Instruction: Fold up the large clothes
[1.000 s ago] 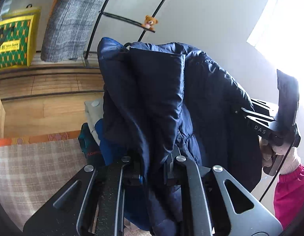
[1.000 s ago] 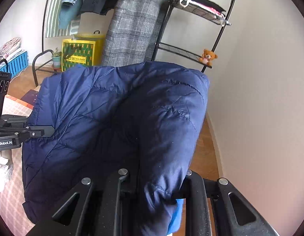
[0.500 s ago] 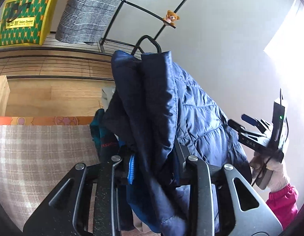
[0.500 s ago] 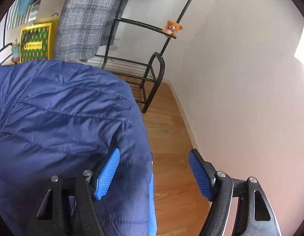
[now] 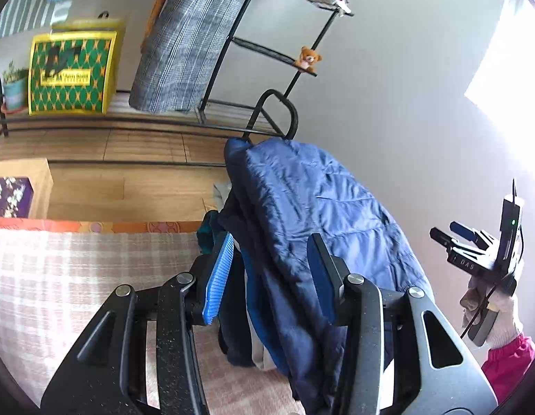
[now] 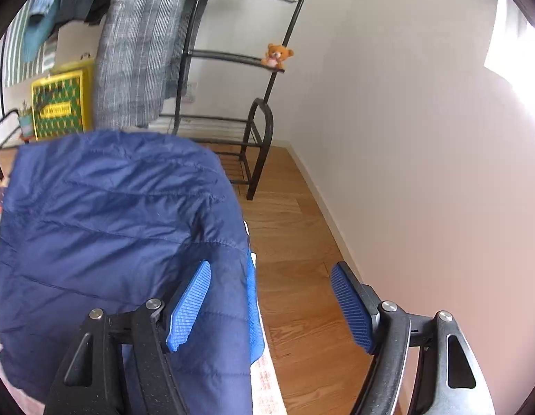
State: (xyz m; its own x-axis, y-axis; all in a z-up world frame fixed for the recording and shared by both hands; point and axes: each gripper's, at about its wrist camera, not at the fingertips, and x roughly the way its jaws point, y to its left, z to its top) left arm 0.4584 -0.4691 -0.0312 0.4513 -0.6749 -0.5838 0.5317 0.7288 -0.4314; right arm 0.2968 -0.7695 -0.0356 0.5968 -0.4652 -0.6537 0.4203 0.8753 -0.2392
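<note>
Just now spreading the fingers (image 5: 217,276) of the left gripper (image 5: 271,242) to a middling gap, with a thick fold of the navy quilted jacket (image 5: 319,200) standing between them: near pad clear of the cloth, far finger lying against it, nothing pinched. Likewise just now parting the fingers (image 6: 350,304) of the right gripper (image 6: 271,269) wide, holding nothing, with the jacket's edge (image 6: 112,214) just inside the left-hand pad and bare wooden floor (image 6: 295,276) showing across the rest of the gap. Judging the step as letting the folded jacket go onto the pile of clothes (image 5: 207,231) at the end of the checked cover (image 5: 77,276). Doing it well: widening the left fingers a little more before moving, so that no pad is rubbing the slick shell; backing both grippers straight out along their own line, not sideways, to avoid dragging the top layer off its fold; drawing the left one away low and slow, since the puffy filling is likely wanting to spring open. Watching the right-hand edge, which is hanging close to the drop to the floor, and being ready to nudge the bundle inward. Keeping clear, farther off, of the black rack (image 6: 257,145) with the teddy bear (image 5: 307,58).
</note>
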